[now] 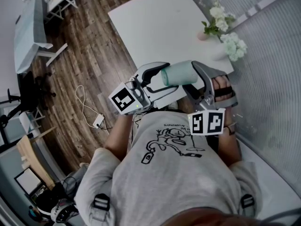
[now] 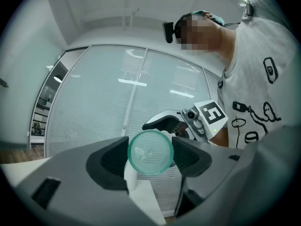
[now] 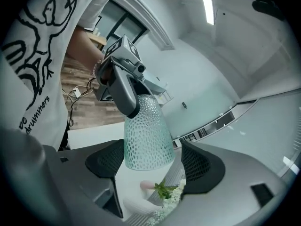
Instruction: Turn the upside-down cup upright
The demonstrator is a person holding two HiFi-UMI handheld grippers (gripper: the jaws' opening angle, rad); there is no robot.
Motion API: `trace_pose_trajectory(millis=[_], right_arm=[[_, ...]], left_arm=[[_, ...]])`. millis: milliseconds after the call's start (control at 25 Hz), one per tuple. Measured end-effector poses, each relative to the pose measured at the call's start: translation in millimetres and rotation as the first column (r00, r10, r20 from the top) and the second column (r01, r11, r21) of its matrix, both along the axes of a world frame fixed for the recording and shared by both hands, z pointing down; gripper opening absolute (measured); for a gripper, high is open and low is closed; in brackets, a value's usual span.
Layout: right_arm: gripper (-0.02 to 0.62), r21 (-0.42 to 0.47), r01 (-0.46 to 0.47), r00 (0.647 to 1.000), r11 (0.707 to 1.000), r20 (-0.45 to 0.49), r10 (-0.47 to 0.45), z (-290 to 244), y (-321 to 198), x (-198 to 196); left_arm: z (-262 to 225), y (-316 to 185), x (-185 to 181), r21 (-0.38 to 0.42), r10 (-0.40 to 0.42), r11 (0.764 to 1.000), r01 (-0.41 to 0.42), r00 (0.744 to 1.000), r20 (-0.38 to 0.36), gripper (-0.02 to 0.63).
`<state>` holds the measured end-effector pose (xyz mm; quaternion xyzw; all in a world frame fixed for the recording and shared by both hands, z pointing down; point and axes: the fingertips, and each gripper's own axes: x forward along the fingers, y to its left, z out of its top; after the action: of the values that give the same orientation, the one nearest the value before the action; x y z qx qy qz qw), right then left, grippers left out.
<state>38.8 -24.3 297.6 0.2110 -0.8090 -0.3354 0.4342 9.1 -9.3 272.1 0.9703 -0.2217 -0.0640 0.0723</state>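
Head view | pale green dimpled glass cup (image 1: 178, 74) in mid-air at frame centre, long axis sideways, base toward frame left | left gripper (image 1: 161, 79) clamps the base | right gripper (image 1: 196, 83) spread wide, straddling the rim end.

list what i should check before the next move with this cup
1. Left gripper grip on the cup: ok, both pads sit against its base end.
2. Right gripper closed on the cup: not ok, a gap shows at one pad.
3. Cup upright: not ok, it lies sideways in the air.
4. Table free for setting down: ok, the near part is bare.
5. Flowers out of the way: ok, at the far right edge.
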Motion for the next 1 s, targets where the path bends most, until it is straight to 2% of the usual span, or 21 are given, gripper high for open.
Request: trace_pose_trajectory(millis=[320,520,1000], right_arm=[[0.368,0.043,-0.011,0.997,0.999,-0.081,0.014,9.6,-3.0,-6.4],[0.367,0.052,-0.016,0.995,0.999,-0.098,0.021,11.8,-3.6,-6.4],[0.367,0.012,-0.054,0.999,0.998,-0.005,0.054,12.6,1.3,-6.3]], left_arm=[[1.3,-1.0,0.6,-0.007,0.003,1.0,-0.003,1.0,-0.002,0.288],[-1.2,1.4,1.9,-0.002,0.009,1.0,-0.009,1.0,-0.008,0.288],[-5.3,6.7,3.5,0.011,0.009,1.0,-0.009,1.0,-0.001,0.288]])
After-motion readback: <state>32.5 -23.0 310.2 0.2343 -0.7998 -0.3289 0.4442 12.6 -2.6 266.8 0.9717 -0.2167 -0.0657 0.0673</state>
